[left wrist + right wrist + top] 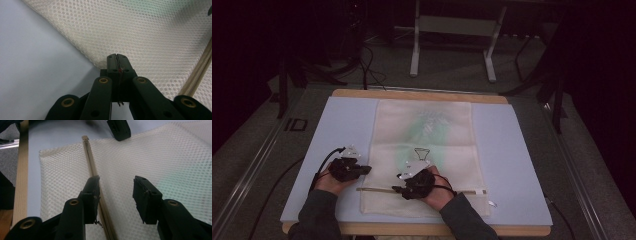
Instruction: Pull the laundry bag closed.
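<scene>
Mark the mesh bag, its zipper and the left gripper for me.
mesh bag [427, 125], high view, on its upper panel.
zipper [90, 162], right gripper view, on the tape's far stretch.
left gripper [116, 58], left gripper view, at its closed tips.

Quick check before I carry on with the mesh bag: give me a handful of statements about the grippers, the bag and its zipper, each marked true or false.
1. The left gripper is shut at the edge of the mesh bag. True.
2. The right gripper is shut tight on the zipper. False: its jaws stand open over the mesh, the zipper running right beside one jaw.
3. The bag lies flat on the light blue mat. True.
4. The zipper runs lengthwise up the middle of the bag in the high view. False: it crosses the bag's near end from side to side.
5. The bag is black. False: it is cream-white mesh, with something green showing through it.
</scene>
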A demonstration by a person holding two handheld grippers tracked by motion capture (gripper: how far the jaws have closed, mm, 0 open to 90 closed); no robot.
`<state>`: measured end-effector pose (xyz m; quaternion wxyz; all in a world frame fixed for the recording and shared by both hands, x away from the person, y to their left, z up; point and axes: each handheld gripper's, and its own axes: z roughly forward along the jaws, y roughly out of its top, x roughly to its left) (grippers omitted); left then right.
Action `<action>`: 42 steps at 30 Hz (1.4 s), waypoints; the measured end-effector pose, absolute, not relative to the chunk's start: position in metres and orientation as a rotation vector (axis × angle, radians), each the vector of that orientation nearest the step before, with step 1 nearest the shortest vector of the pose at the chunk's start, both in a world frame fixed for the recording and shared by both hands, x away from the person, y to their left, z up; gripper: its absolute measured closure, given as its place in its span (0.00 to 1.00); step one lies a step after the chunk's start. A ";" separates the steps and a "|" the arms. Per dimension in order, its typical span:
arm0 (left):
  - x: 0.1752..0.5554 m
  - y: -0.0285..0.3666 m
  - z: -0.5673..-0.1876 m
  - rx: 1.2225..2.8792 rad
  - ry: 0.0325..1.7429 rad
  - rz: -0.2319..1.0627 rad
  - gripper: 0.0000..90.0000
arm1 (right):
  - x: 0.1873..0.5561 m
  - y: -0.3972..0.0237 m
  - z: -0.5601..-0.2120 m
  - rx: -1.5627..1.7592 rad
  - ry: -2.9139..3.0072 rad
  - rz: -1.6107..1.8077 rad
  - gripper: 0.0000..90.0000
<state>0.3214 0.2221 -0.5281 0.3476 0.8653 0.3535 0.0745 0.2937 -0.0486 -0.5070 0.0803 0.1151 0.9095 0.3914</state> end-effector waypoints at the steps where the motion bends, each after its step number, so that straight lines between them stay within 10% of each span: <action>1: 0.321 0.222 -0.528 2.244 0.917 0.193 1.00 | 0.294 -0.047 -0.507 0.339 2.721 1.172 0.63; 42: 0.322 0.222 -0.527 2.245 0.911 0.187 1.00 | 0.300 0.015 -0.518 0.217 2.797 1.180 0.68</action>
